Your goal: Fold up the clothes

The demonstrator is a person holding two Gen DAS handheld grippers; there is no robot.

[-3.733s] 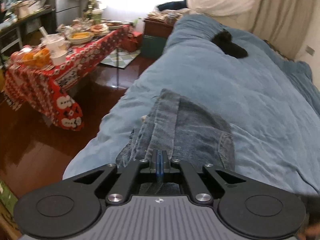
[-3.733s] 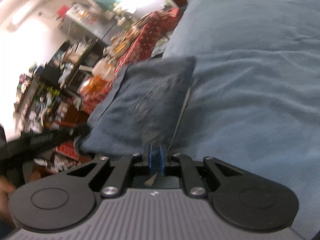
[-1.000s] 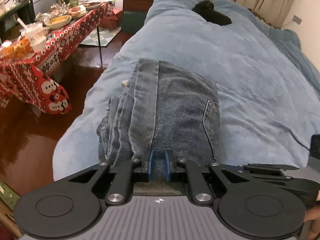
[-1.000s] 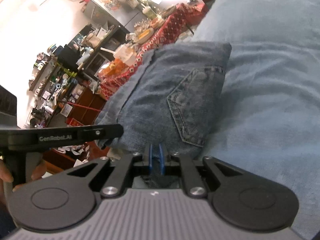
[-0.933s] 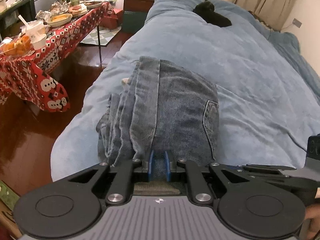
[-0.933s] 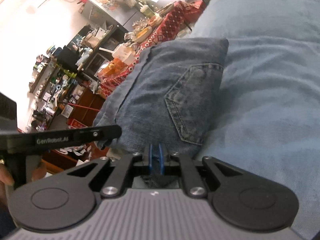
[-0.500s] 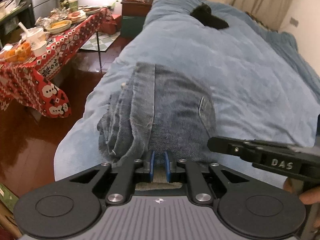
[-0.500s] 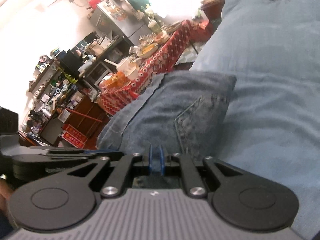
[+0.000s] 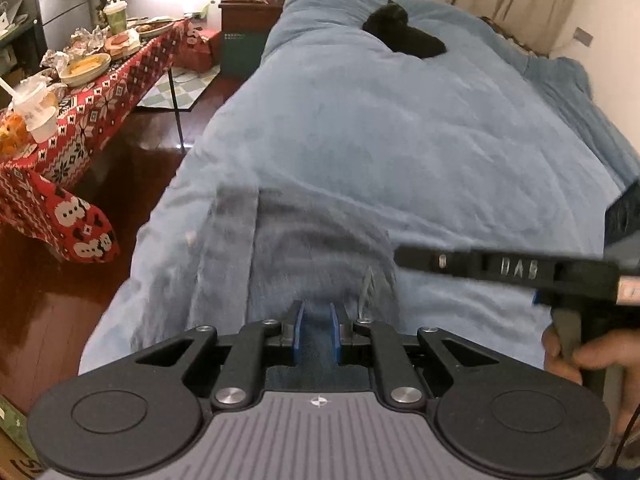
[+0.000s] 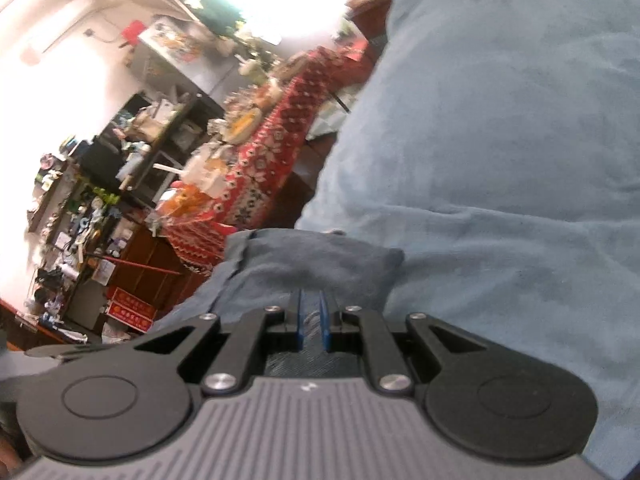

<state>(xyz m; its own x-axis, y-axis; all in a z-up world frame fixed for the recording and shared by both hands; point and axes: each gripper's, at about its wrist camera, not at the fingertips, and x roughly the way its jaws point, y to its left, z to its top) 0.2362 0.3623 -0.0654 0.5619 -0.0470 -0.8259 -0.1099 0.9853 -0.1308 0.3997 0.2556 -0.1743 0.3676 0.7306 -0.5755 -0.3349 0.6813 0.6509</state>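
Since a second ago, both claws draw the folded blue denim jeans (image 9: 296,256) nearer across the light blue bed blanket (image 9: 400,132). The left gripper (image 9: 316,330) and right gripper (image 10: 311,320) pinch the near denim edge at 6 o'clock. The folding seems almost finished; placing and smoothing remain.

Red patterned tablecloth (image 9: 60,148), perhaps food-laden

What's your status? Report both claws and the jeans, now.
Left claw shut on folded jeans. Right claw shut on same jeans, near edge. Jeans on blue blanket. Black item far up bed, nothing in the way.
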